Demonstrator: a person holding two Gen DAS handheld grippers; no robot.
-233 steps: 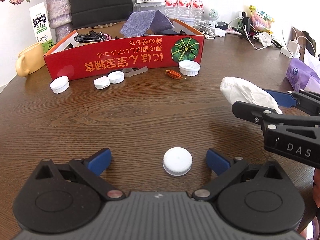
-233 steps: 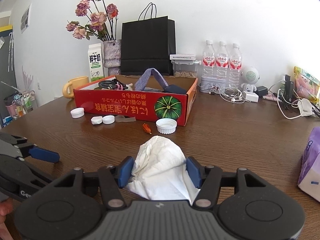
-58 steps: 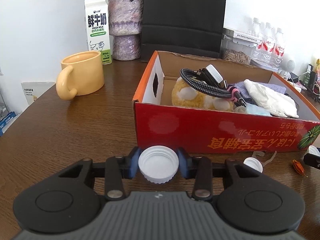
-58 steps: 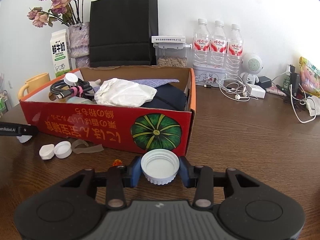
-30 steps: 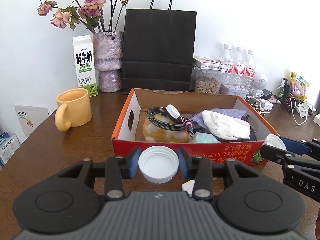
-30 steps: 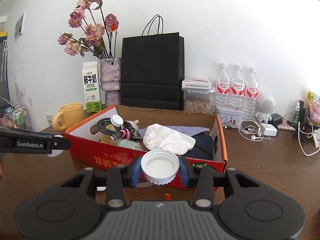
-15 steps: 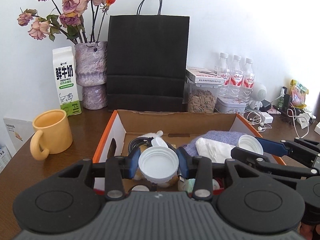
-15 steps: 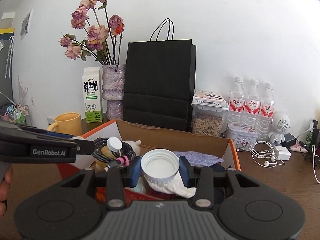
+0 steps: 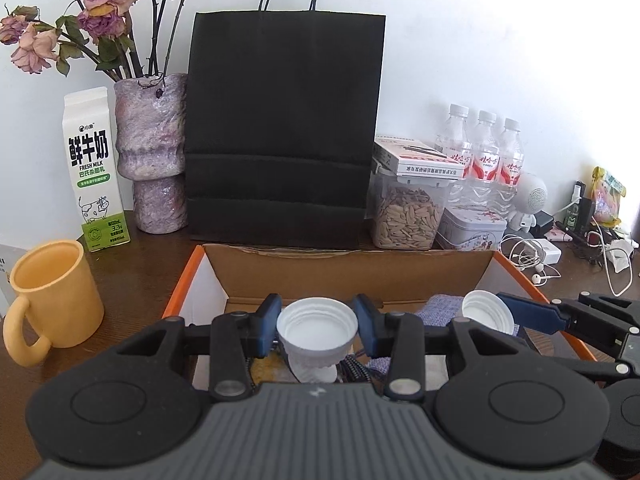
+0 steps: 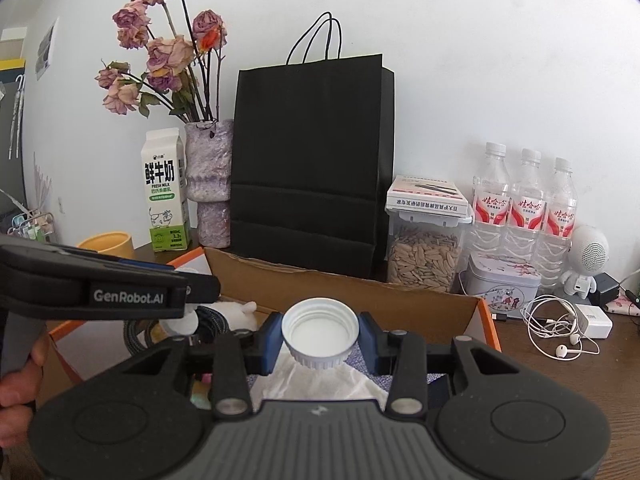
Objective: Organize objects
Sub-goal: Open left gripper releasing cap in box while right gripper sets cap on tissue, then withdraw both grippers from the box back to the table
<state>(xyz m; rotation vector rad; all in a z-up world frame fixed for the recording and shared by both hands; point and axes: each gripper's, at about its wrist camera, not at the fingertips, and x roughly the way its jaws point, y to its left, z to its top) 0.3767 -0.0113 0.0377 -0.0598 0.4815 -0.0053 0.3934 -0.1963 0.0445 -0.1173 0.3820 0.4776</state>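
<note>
My left gripper (image 9: 317, 327) is shut on a white bottle cap (image 9: 317, 324), open side up, held over the left part of the open cardboard box (image 9: 352, 276). My right gripper (image 10: 320, 336) is shut on a second white cap (image 10: 320, 334), held over the white cloth (image 10: 320, 380) and blue fabric inside the same box (image 10: 360, 292). In the left wrist view the right gripper with its cap (image 9: 486, 316) reaches in from the right over the box. The left gripper's arm crosses the left of the right wrist view. A black cable (image 10: 208, 328) and a plush toy lie in the box.
Behind the box stand a black paper bag (image 9: 284, 136), a vase of dried roses (image 9: 154, 152), a milk carton (image 9: 94, 168), a seed jar (image 9: 408, 216) and three water bottles (image 9: 484, 152). A yellow mug (image 9: 48, 296) sits left of the box. Earphones and chargers (image 10: 560, 328) lie to the right.
Both grippers have moved forward with their caps, from in front of the red box wall to above the box's inside. The box front has dropped out of sight.
</note>
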